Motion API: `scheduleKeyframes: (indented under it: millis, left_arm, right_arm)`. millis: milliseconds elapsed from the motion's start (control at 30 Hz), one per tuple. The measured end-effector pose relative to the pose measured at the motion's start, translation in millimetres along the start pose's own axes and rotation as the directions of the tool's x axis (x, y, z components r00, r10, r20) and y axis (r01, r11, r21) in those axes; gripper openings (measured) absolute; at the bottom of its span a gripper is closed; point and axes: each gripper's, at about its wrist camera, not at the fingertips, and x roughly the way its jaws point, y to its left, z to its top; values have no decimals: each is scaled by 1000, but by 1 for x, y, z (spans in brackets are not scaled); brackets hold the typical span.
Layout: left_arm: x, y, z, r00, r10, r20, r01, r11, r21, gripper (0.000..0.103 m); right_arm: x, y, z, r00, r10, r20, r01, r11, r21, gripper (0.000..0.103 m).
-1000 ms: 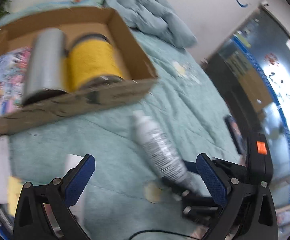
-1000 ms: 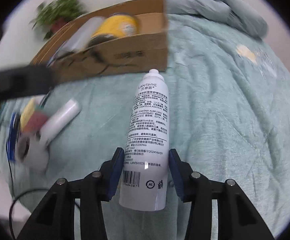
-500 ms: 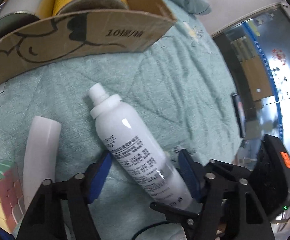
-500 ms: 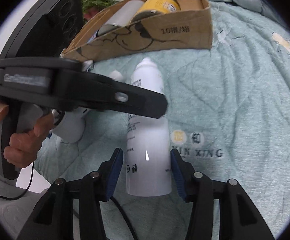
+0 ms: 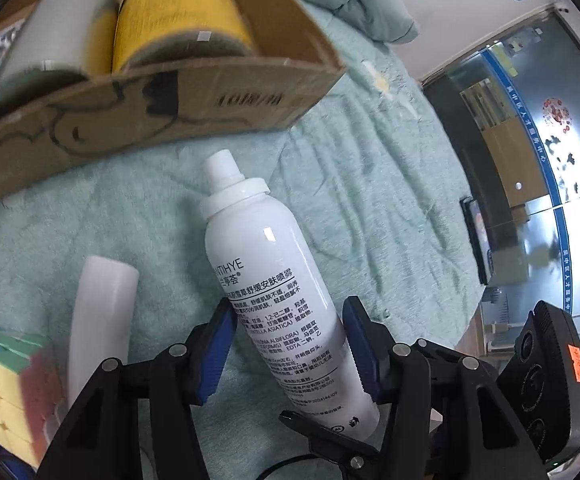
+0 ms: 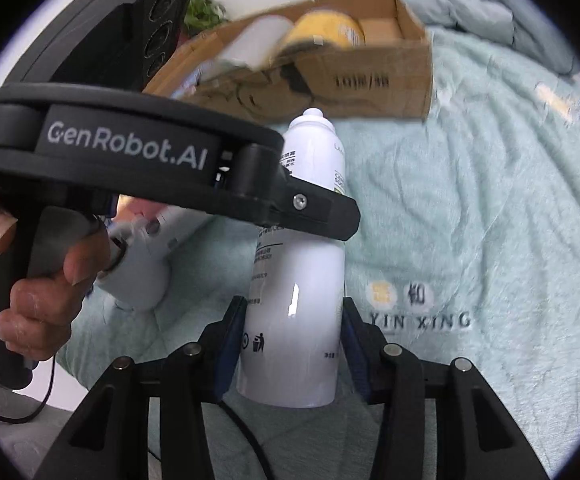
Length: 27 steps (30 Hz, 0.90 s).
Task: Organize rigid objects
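A white spray bottle (image 5: 274, 304) with black print lies over the teal blanket, nozzle toward a cardboard box (image 5: 178, 100). My left gripper (image 5: 288, 350) is shut on the bottle's lower body, blue pads on both sides. My right gripper (image 6: 291, 354) is shut on the same bottle (image 6: 301, 280) near its base. The left gripper's black body (image 6: 138, 160) crosses the right wrist view over the bottle. The box (image 6: 369, 76) holds a yellow can (image 5: 178, 28) and a grey can (image 5: 58, 40).
A white tube (image 5: 98, 320) and a pastel puzzle cube (image 5: 6, 392) lie at the lower left. A bunched teal duvet (image 5: 361, 12) lies behind the box. The bed edge and a dark glass wall (image 5: 529, 160) are to the right.
My left gripper came down around the bottle and closed on it. The right gripper kept its hold. Bottle and grippers have shifted closer to the box.
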Motion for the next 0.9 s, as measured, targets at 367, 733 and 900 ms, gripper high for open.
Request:
scheduleKeyframes:
  millis: [367,733,900]
  left_arm:
    - [-79,-33,45,982,-37,183,14,992,122,47]
    - [-139,-49,109,952,-41,302,-25,977,213,47]
    - [-152,-57,145,945,-59,323,-16,974,224,45]
  right_arm:
    - [-42,14,32,973,-63,223,73,997,-34,45]
    - [-70,-42,110,937,-104,333,139,987,-82,45]
    - [-67,-58,149,933,-114,340,146,987,-72,44]
